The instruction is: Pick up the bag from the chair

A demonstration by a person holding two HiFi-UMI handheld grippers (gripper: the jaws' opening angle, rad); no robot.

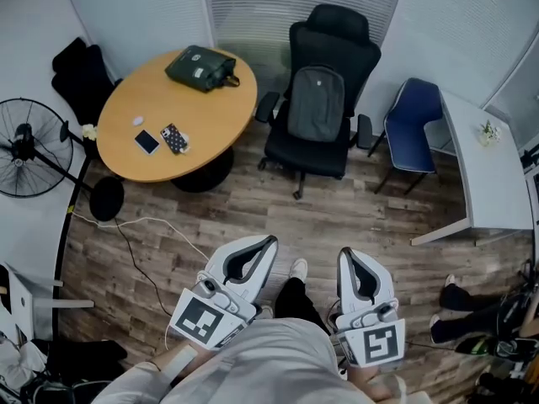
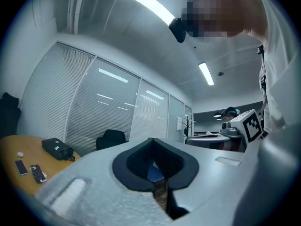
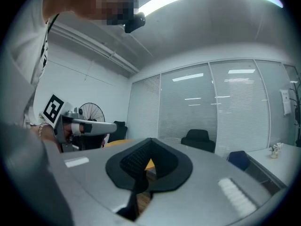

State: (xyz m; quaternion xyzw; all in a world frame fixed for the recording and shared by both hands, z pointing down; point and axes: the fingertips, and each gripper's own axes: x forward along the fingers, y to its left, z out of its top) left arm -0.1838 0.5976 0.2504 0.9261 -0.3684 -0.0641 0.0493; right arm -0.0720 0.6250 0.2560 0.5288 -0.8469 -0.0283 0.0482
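Observation:
A grey backpack (image 1: 316, 103) leans upright against the back of a black office chair (image 1: 324, 36) across the room. My two grippers are held low, close to the person's body and far from the chair. The left gripper (image 1: 268, 244) is shut with nothing in it, its tip pointing towards the chair. To its right the right gripper (image 1: 347, 255) is likewise shut and empty. In the left gripper view the left gripper (image 2: 151, 140) has its jaws pressed together, with the chair (image 2: 110, 139) small in the distance. The right gripper (image 3: 150, 140) looks the same, and the chair (image 3: 197, 139) stands far off.
A round wooden table (image 1: 126, 133) at the left carries a green bag (image 1: 200, 67), two phones and a small white object. A blue chair (image 1: 414, 124) and a white desk (image 1: 488, 175) stand at the right. A fan (image 1: 25, 146) and floor cables lie at the left.

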